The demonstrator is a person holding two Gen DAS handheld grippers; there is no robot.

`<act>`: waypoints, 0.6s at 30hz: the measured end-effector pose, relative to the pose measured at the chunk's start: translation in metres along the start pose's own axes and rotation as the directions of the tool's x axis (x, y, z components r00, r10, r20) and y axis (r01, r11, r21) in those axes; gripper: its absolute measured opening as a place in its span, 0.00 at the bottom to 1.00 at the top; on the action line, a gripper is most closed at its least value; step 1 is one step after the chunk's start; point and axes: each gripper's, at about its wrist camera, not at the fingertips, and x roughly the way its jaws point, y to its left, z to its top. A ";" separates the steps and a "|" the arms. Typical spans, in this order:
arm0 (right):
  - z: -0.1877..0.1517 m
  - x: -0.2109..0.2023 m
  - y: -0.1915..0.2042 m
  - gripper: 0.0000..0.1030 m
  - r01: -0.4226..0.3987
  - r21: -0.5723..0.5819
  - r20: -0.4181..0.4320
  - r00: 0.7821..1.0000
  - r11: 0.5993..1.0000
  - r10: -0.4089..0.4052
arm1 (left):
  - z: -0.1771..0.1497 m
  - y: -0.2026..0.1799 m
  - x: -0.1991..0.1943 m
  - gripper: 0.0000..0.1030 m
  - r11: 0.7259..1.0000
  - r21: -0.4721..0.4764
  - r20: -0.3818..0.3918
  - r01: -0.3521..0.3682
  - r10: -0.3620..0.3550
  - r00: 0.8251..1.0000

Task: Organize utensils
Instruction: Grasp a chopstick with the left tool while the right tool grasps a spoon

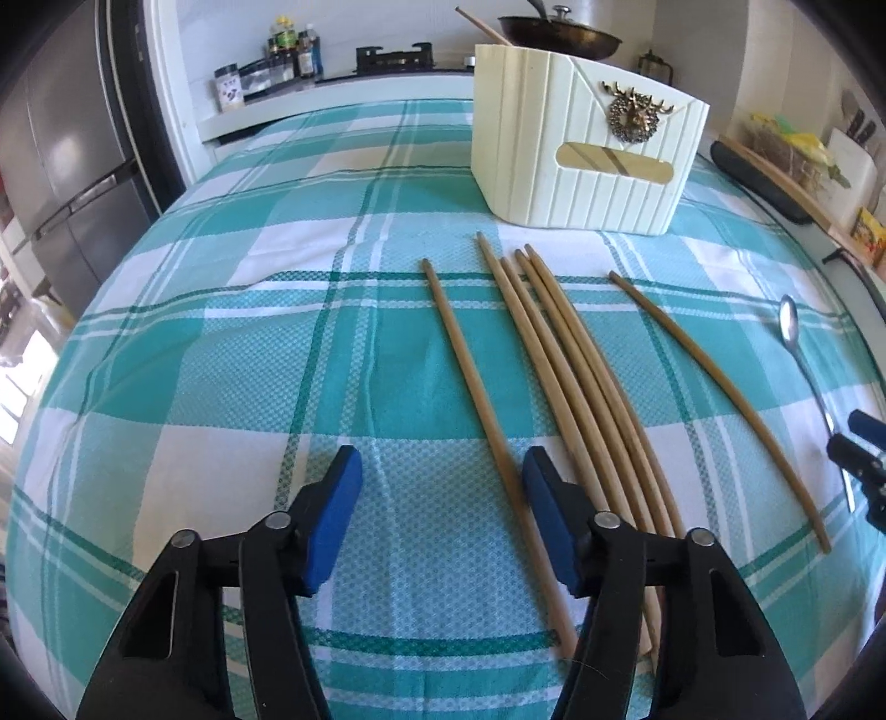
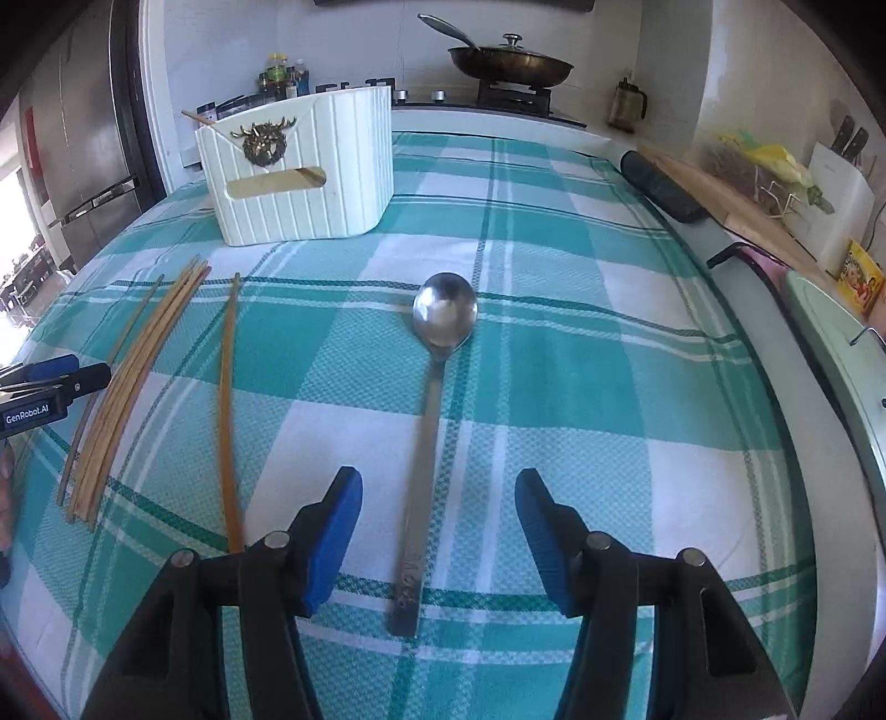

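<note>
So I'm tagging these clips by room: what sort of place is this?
Most likely a home kitchen: a lidded wok sits on a gas stove, sauce bottles line the counter, and a fridge stands to the left.

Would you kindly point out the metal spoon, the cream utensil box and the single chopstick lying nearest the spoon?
metal spoon [image 2: 444,311]: right wrist view, on its bowl.
cream utensil box [image 2: 338,183]: right wrist view, on its ribbed front wall.
single chopstick [image 2: 226,399]: right wrist view, about mid-length.

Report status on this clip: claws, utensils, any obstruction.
Left claw open astride the leftmost chopstick. Right claw open over the spoon handle. White caddy behind, path clear.
</note>
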 end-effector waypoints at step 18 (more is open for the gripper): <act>-0.011 -0.004 -0.034 0.14 0.124 0.005 -0.045 0.991 0.992 -0.124 | -0.013 0.049 -0.015 0.19 0.999 -0.013 -0.056 0.030 -0.030 0.998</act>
